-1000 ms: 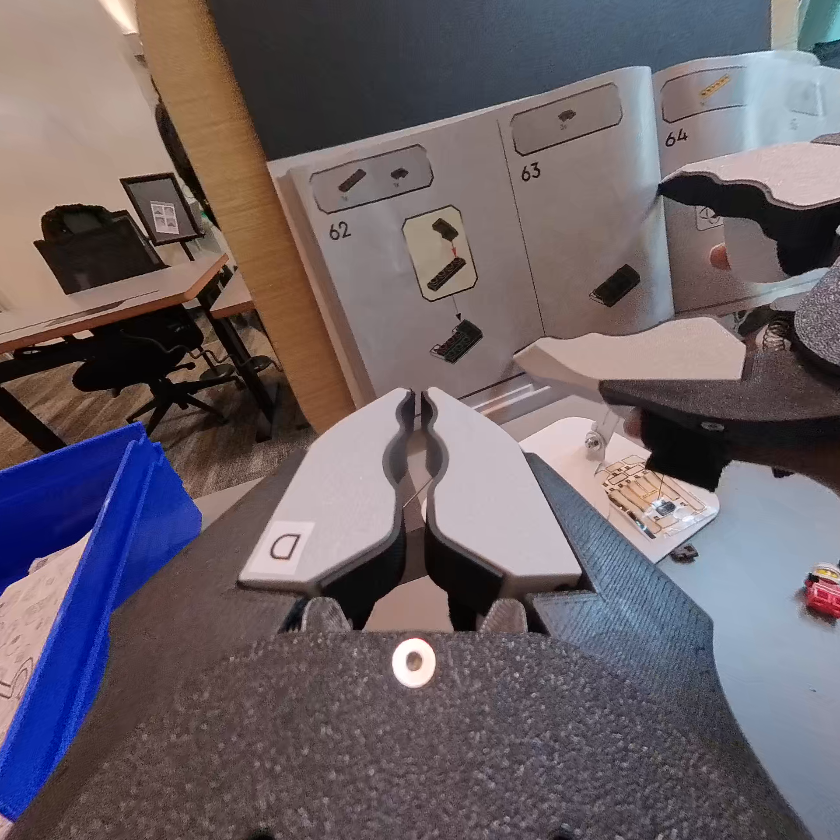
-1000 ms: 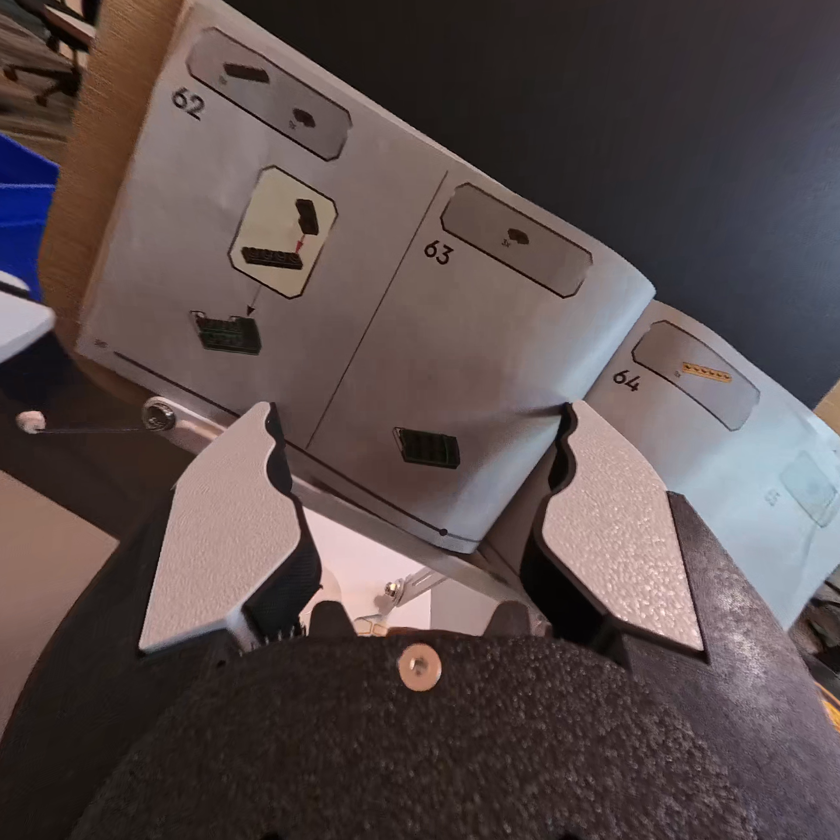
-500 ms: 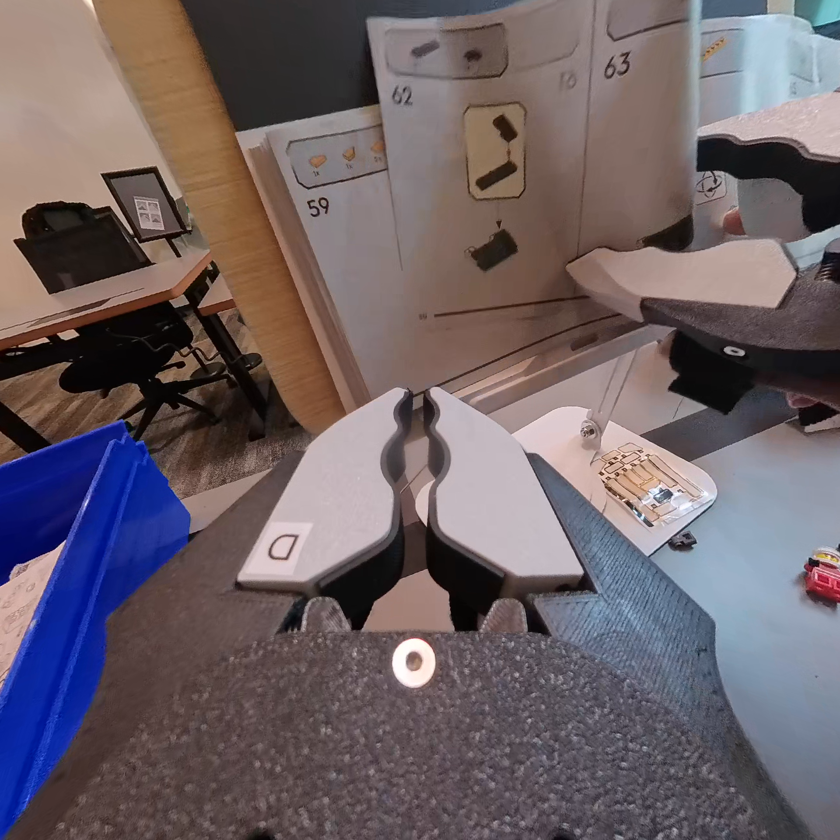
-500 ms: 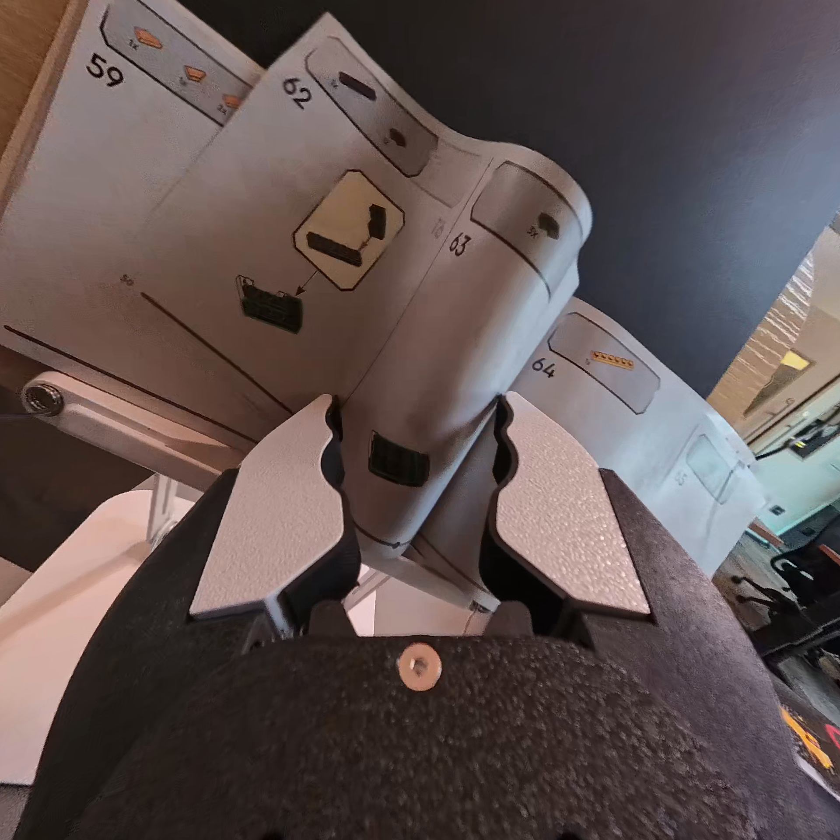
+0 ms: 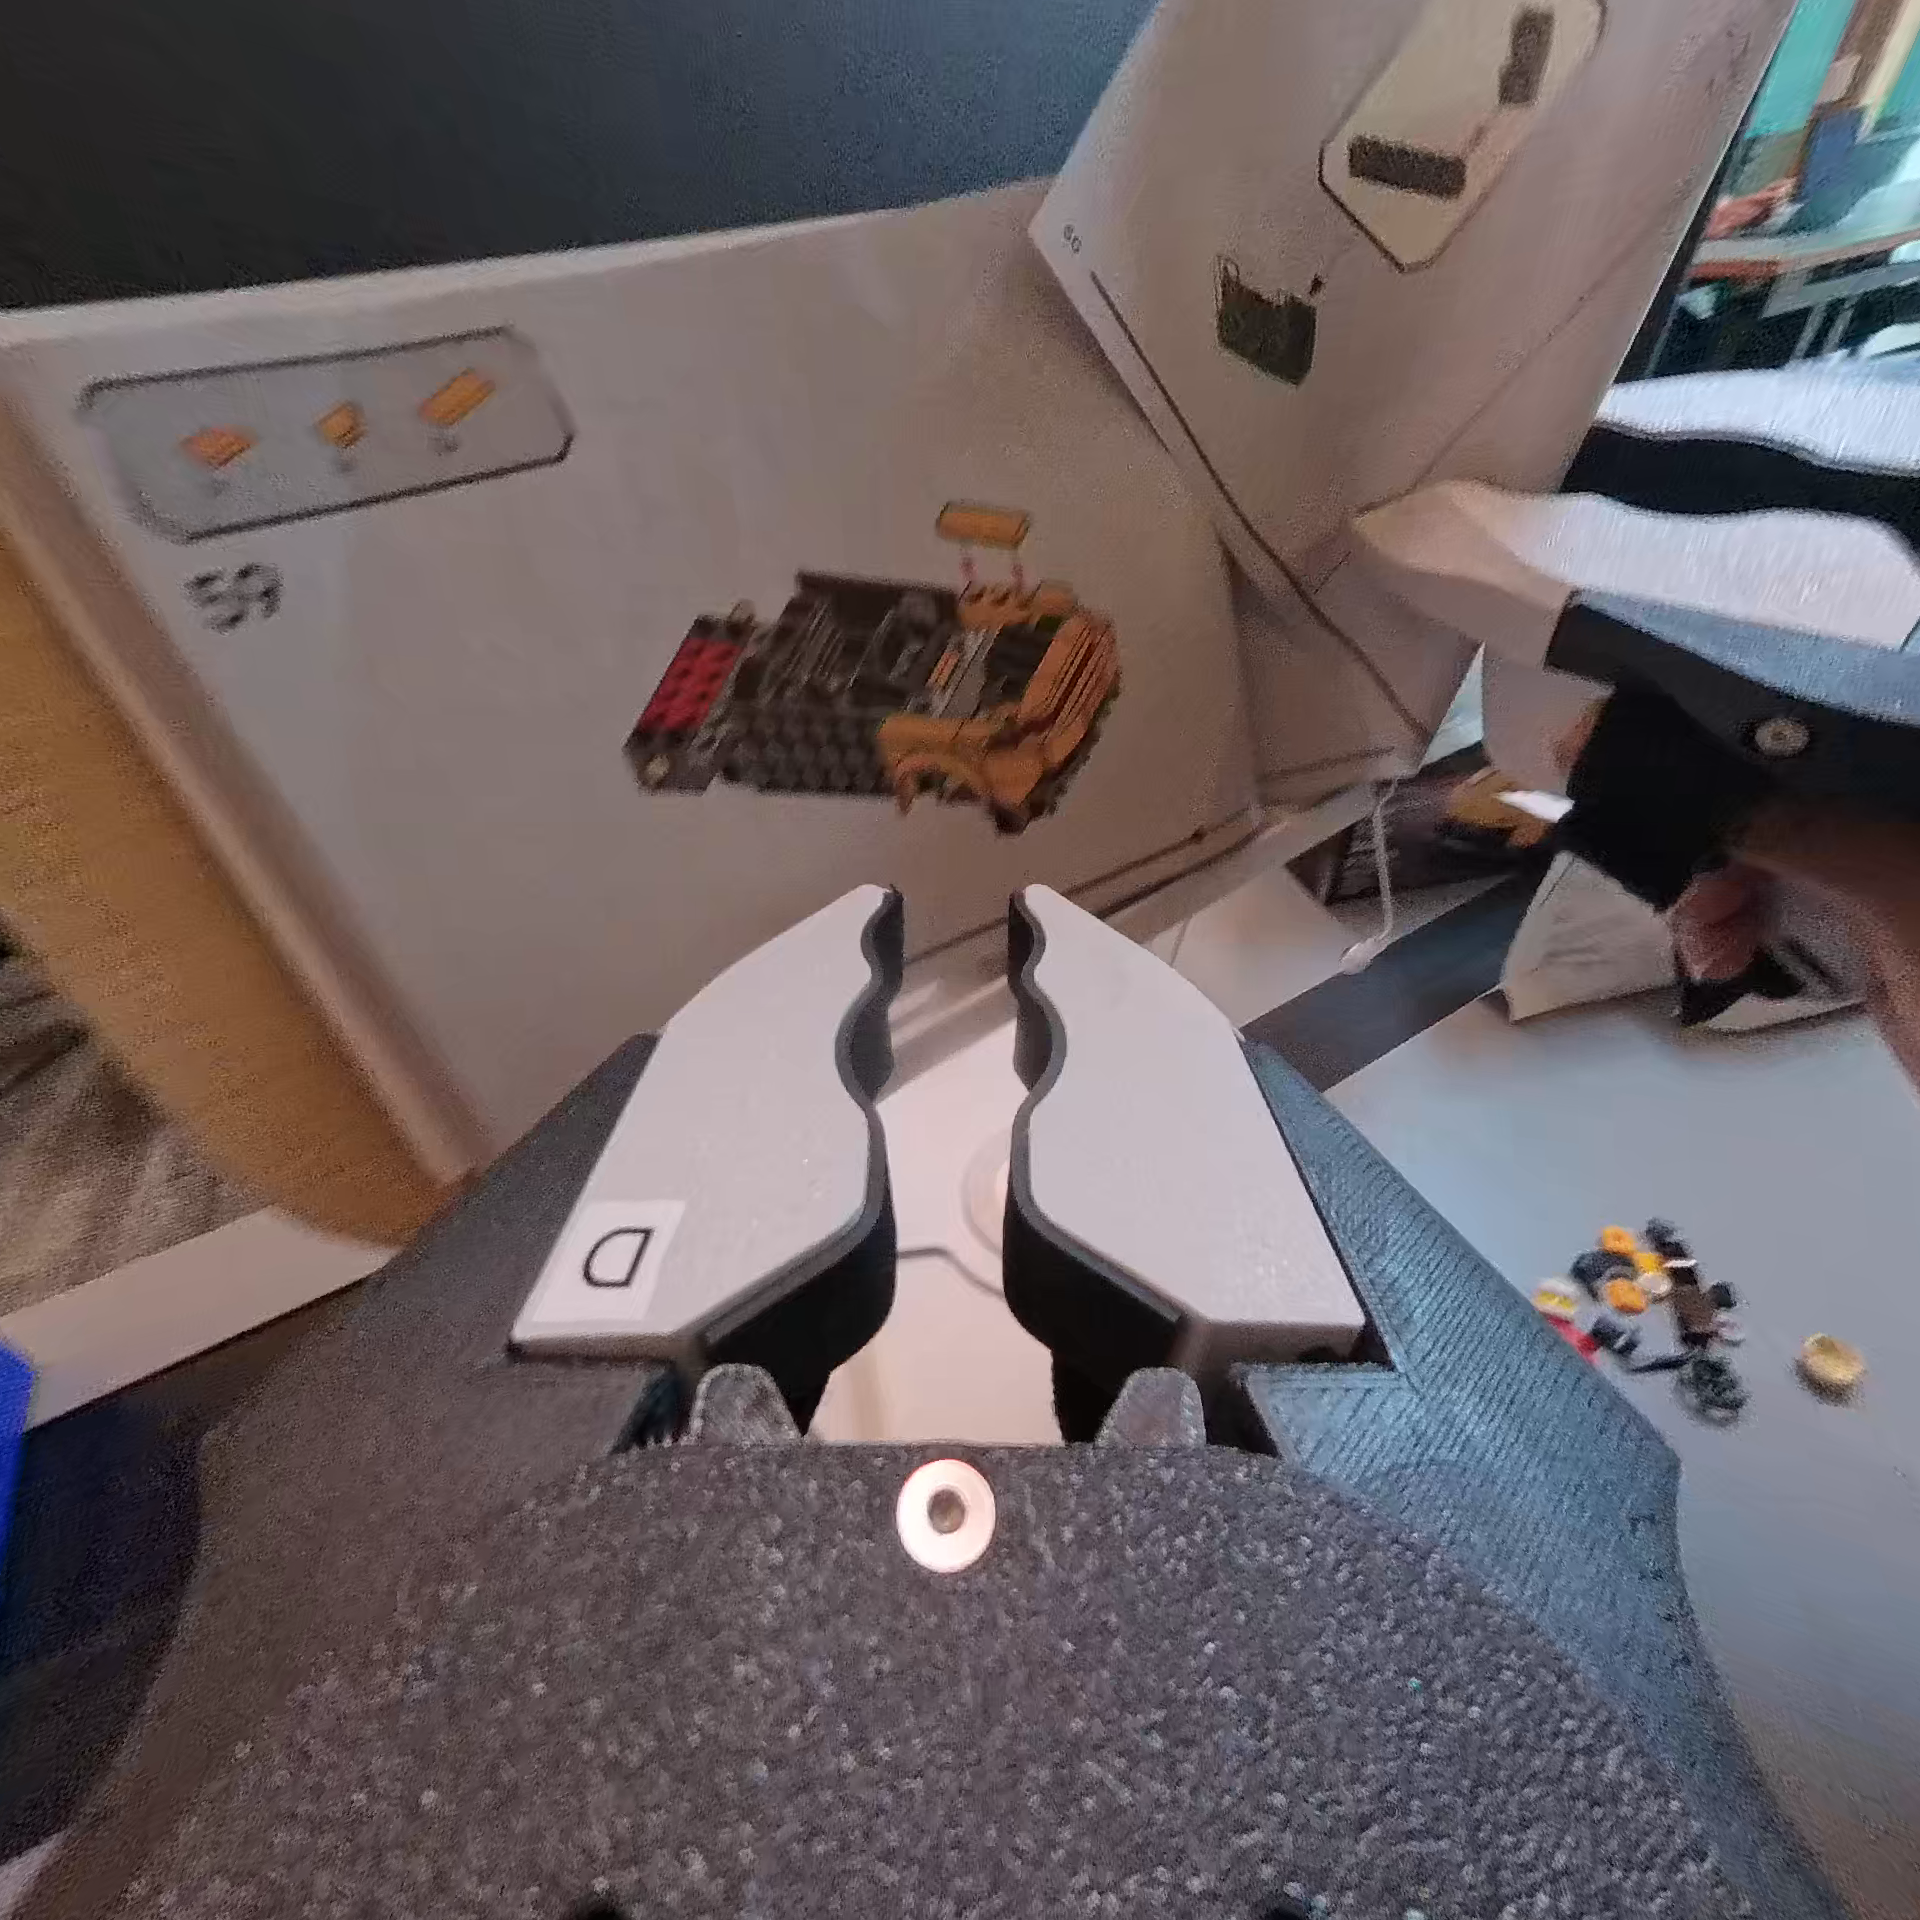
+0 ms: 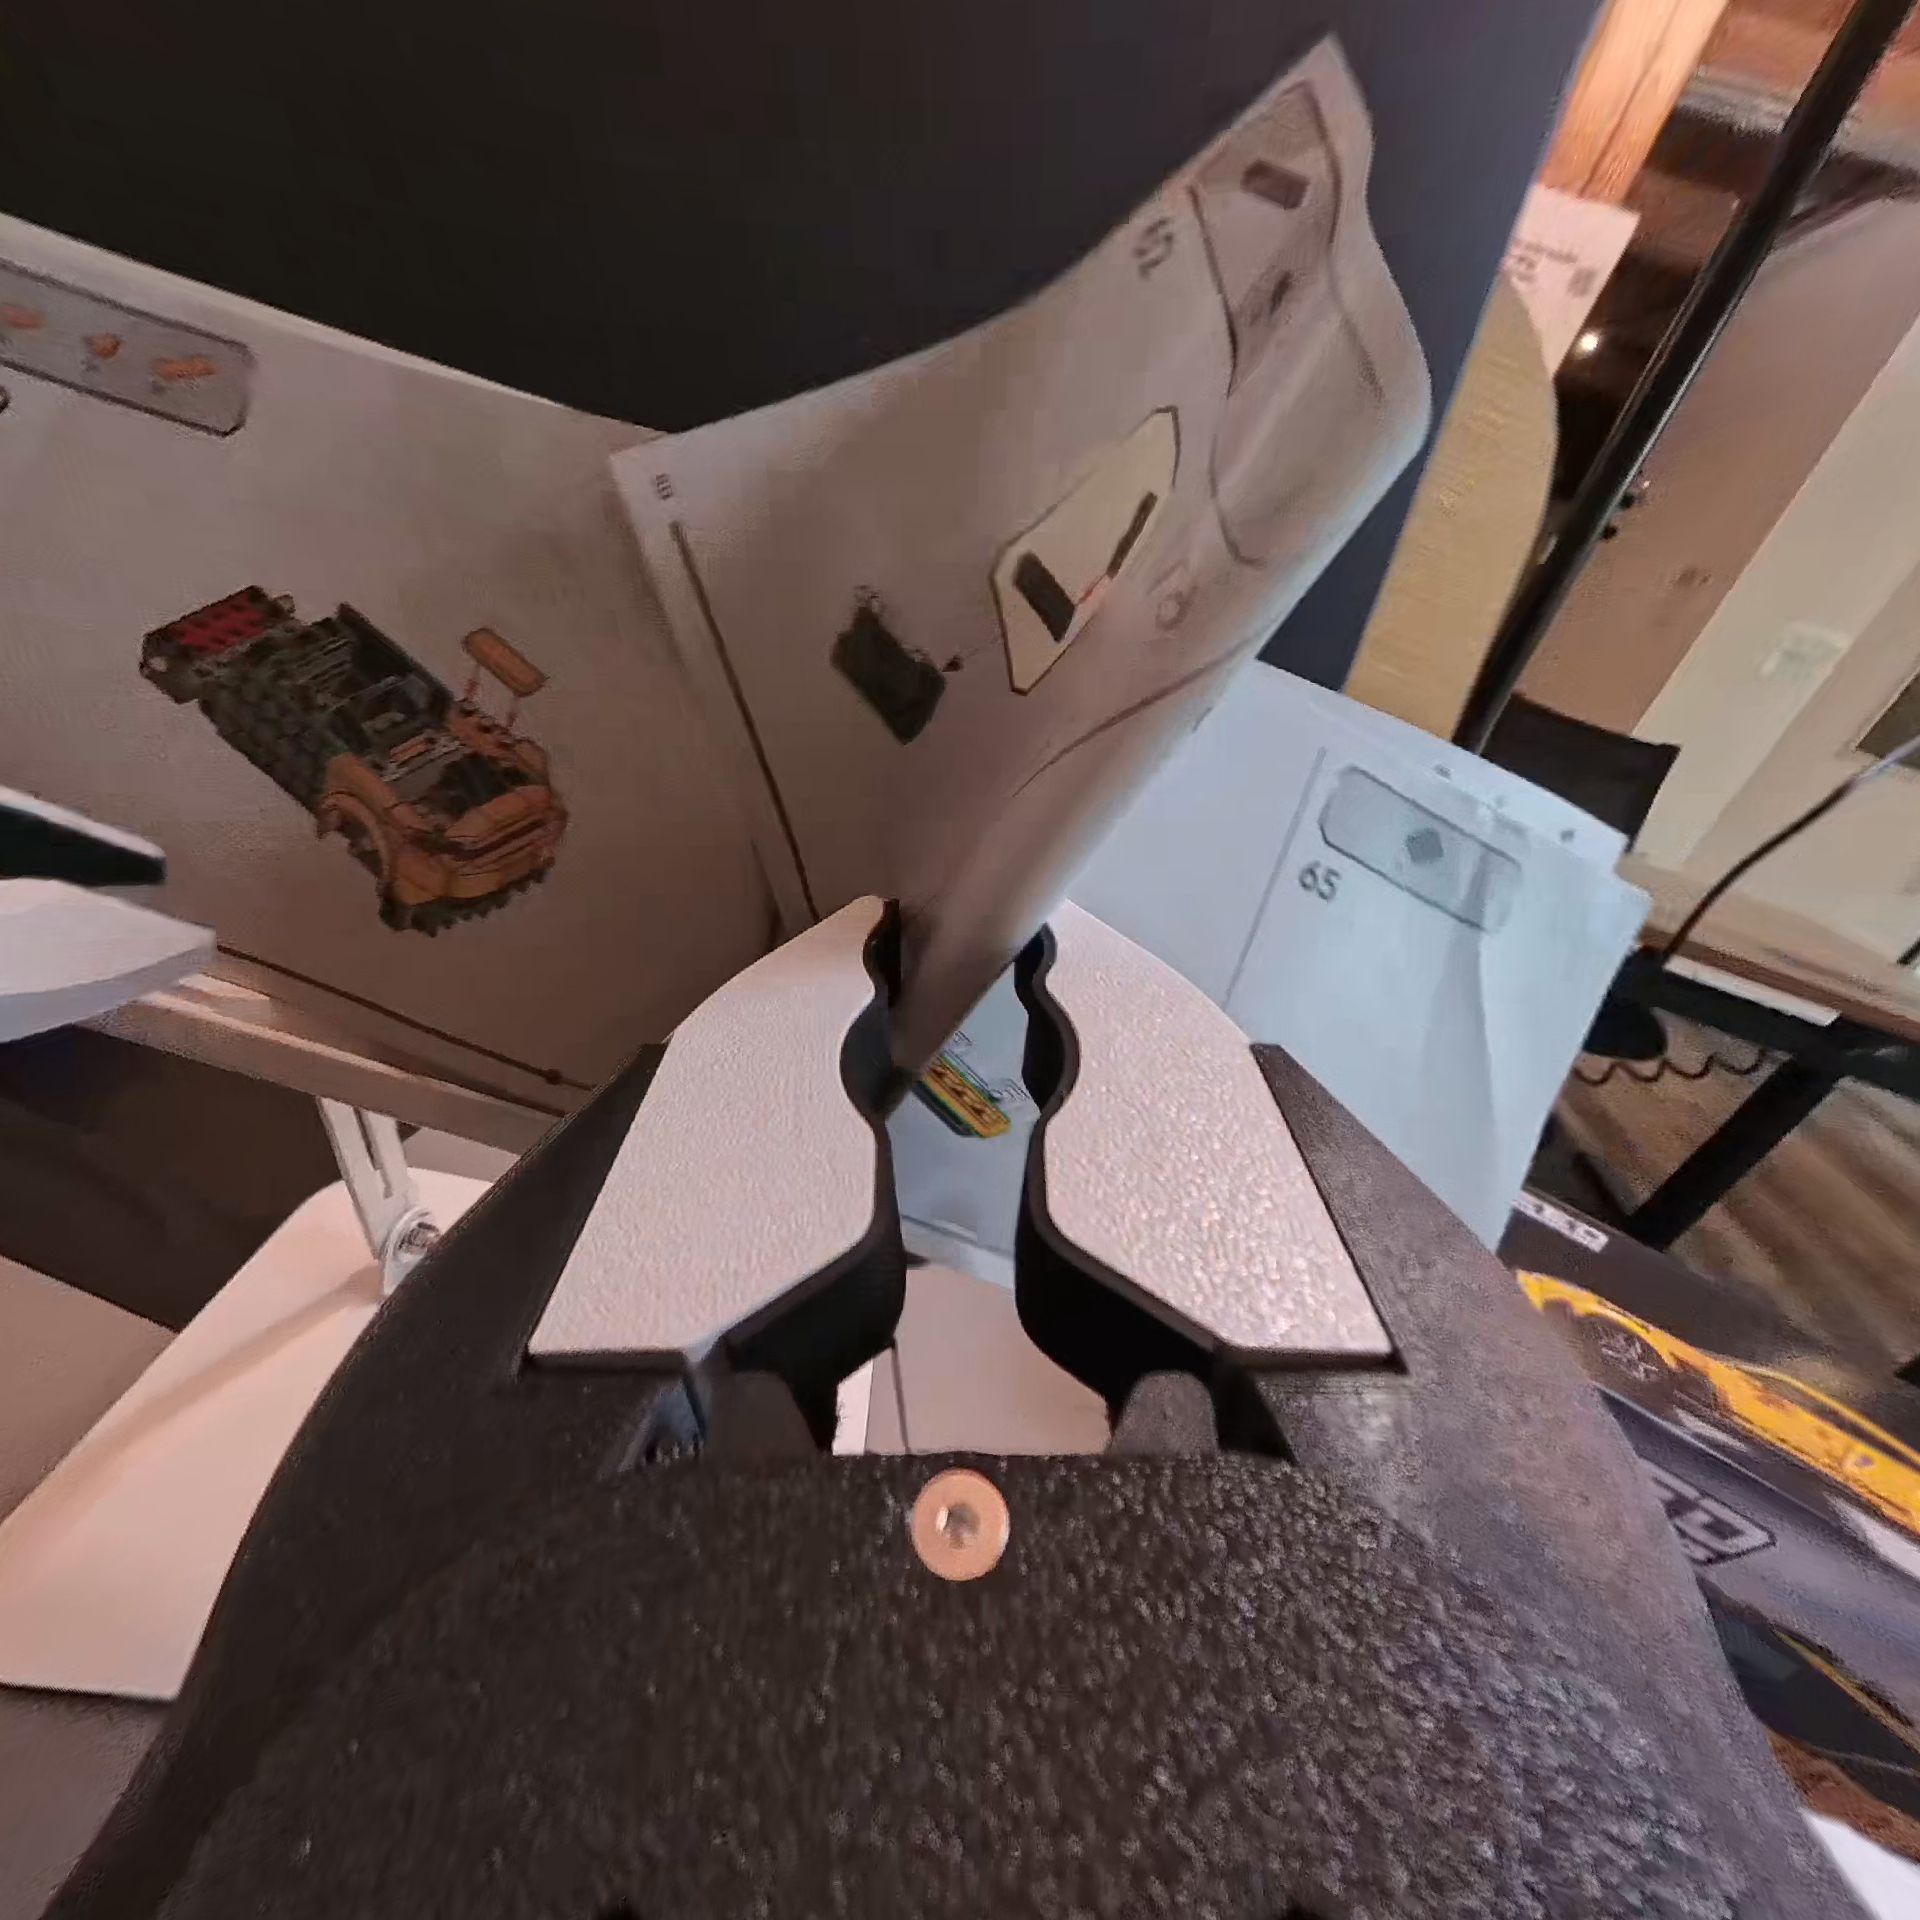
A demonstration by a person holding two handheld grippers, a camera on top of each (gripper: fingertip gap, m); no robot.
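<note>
- Left tongs: narrow gap between the fingers, nothing between them; only the white stand and the lower edge of the booklet seen through the gap.
- Tips of the left tongs just short of the booklet's open left page, below a drawing of a black, red and orange brick-built car.
- Right tongs: narrow gap as well, with the lower corner of a lifted page running down between the fingers.
- Page flat against the left pad; lower down, a clear gap between paper and right pad; at the tips, paper across the front of the right fingertip. Pinched or merely standing in the gap: cannot tell.
- Page curled up and over to the right, away from the rest of the booklet, printed side with small black parts facing the camera.
- Booklet propped upright on the stand's ledge, before a dark wall, a wooden post at its left.
- Behind the lifted page, the next sheet, pale and lying back to the right.
- In the left wrist view, right tongs at upper right, side-on, with the gloved hand beneath.
- On the grey table to the right: a small heap of loose black, orange and red parts, well apart from both tongs.
- Lower right of the right wrist view: a box with a yellow car printed on it.
- Sliver of a blue bin at the far left edge.
</note>
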